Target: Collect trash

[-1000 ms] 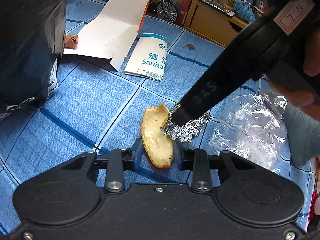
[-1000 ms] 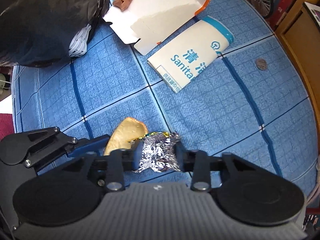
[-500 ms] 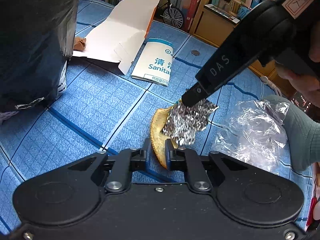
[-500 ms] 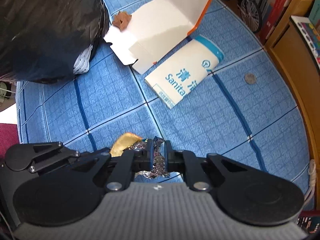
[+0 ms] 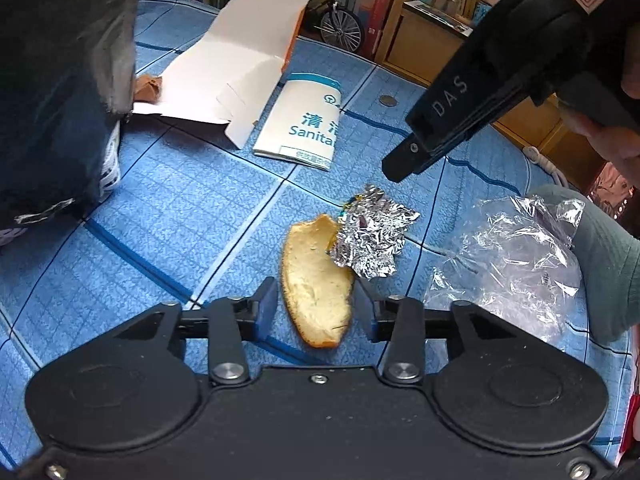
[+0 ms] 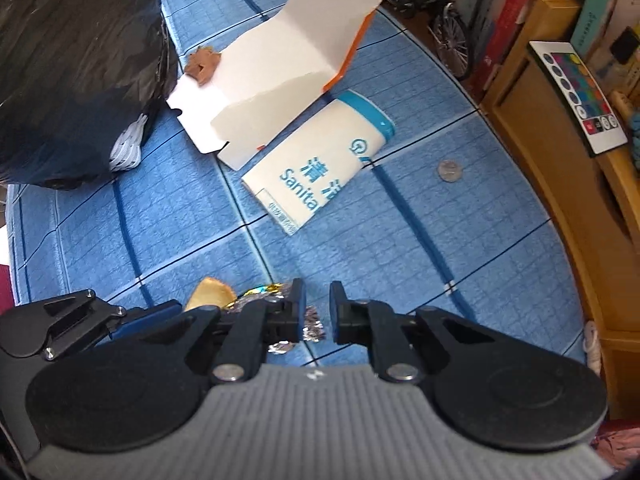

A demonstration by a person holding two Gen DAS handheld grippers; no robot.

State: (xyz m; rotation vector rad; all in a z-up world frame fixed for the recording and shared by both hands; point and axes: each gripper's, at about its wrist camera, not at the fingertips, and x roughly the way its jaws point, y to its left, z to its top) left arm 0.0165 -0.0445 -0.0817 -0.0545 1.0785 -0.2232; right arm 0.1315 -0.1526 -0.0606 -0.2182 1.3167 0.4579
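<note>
An orange peel [image 5: 316,280] lies on the blue mat between the fingers of my open left gripper [image 5: 316,306]. A crumpled foil wrapper [image 5: 372,240] rests against the peel's upper right end. My right gripper [image 5: 400,164] hovers just above the foil, apart from it. In the right wrist view that gripper [image 6: 318,306] stands open by a narrow gap with only mat between its tips; the foil [image 6: 312,326] shows below and left of them, beside the peel [image 6: 208,294]. A black trash bag [image 5: 52,100] [image 6: 72,60] stands at the left.
A white carton [image 5: 236,72], a sanitary-bag pack [image 5: 304,128], a brown scrap [image 5: 146,88], a coin [image 5: 387,100] and clear plastic wrap [image 5: 508,256] lie on the mat. A person's sock [image 5: 600,264] is at right. A bookshelf and a model bicycle [image 5: 332,8] stand behind.
Both grippers have opened. The foil dropped from the right gripper onto the mat beside the peel, and that gripper rose. The left gripper let go of the peel, which lies flat again.
</note>
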